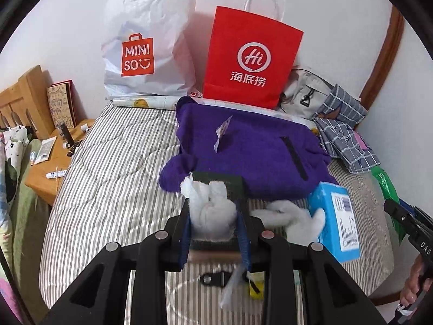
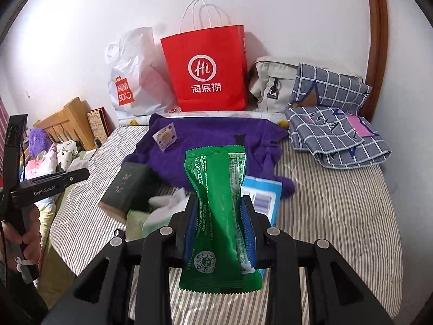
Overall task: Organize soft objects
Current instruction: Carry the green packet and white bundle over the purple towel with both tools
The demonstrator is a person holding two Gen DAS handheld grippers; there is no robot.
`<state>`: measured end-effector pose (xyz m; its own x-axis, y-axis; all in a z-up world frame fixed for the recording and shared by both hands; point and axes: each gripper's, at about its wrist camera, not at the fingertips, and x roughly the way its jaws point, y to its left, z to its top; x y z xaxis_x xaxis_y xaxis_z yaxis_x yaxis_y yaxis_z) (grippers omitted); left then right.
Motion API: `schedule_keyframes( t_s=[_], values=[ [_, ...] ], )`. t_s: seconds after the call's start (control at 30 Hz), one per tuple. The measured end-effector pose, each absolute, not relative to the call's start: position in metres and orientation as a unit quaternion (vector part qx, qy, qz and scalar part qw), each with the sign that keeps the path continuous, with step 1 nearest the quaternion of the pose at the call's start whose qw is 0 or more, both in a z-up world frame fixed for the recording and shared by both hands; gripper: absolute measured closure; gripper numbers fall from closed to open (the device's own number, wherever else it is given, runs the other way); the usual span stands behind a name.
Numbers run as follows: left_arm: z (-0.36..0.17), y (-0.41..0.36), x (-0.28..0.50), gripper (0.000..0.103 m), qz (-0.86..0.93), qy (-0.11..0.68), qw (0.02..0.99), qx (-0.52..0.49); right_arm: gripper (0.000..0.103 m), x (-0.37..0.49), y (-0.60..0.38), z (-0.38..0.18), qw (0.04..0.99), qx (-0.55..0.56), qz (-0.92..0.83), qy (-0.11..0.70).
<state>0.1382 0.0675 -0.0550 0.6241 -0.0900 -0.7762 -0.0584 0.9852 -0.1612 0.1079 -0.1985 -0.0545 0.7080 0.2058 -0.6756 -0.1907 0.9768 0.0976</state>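
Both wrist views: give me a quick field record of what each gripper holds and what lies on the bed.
left gripper: jaws shut on white tissue wad
right gripper: jaws shut on green packet
bed: striped cover
purple garment: spread mid-bed
blue box: near the garment's front edge
dark green box: beside the garment
red paper bag: upright at the wall
checked cloth: folded, far right
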Motion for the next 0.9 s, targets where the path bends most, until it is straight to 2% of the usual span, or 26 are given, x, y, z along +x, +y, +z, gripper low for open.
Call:
schedule_keyframes(
  t_s=[0.3, 0.9],
  values=[
    [-0.072, 0.07, 0.203, 0.075, -0.006, 0.454, 0.887, -0.082, 0.072, 0.17, -0.196, -0.06, 0.919, 0.013, 0.108, 0.379],
    [-0.112, 0.077, 0.298, 0.075, 0.001, 0.493, 0.867, -0.074, 0.072, 0.282, -0.195, -0.104, 0.903, 0.016, 0.1, 0.419]
  ],
)
